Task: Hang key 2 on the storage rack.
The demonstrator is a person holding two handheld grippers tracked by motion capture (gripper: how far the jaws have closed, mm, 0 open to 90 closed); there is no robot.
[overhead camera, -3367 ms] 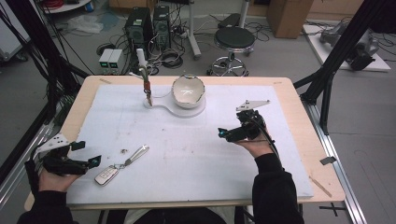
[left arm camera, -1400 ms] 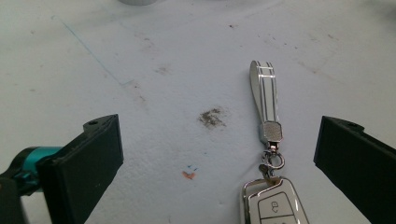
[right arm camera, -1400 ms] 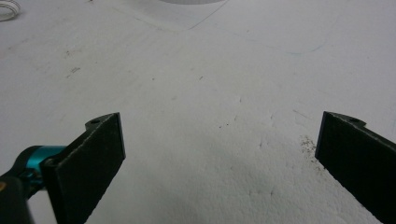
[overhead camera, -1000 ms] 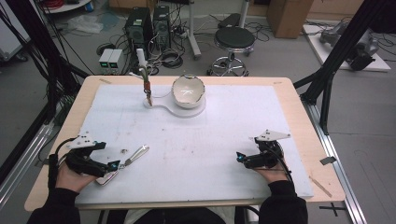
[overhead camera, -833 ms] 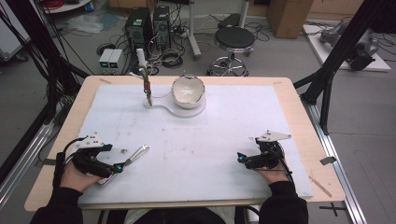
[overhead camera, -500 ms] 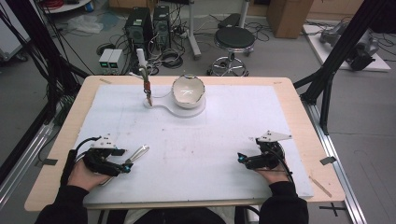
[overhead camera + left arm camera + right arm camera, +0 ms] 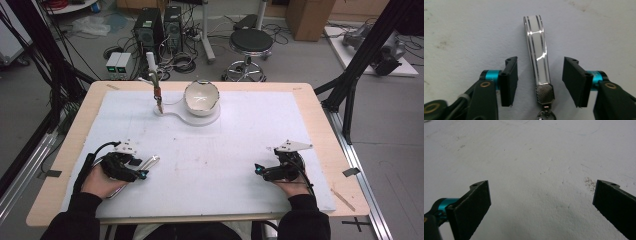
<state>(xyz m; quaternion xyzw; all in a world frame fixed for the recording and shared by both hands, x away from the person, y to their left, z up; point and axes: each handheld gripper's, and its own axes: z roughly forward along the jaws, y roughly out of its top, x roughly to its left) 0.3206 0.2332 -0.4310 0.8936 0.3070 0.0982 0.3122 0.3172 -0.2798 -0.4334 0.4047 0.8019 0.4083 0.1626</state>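
The place was seen to be a lab or workshop. A wooden table (image 7: 320, 115) was framed by black metal struts (image 7: 360, 65); behind it, computer towers (image 7: 159, 25), tangled cables (image 7: 182, 62), a round stool (image 7: 251, 42) and cardboard boxes (image 7: 307, 15) were kept on the bare floor.

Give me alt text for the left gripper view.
A shiny strap with a metal clasp lies on the white table surface, between the left gripper jaws, which have just been closing and stand apart from it on both sides.
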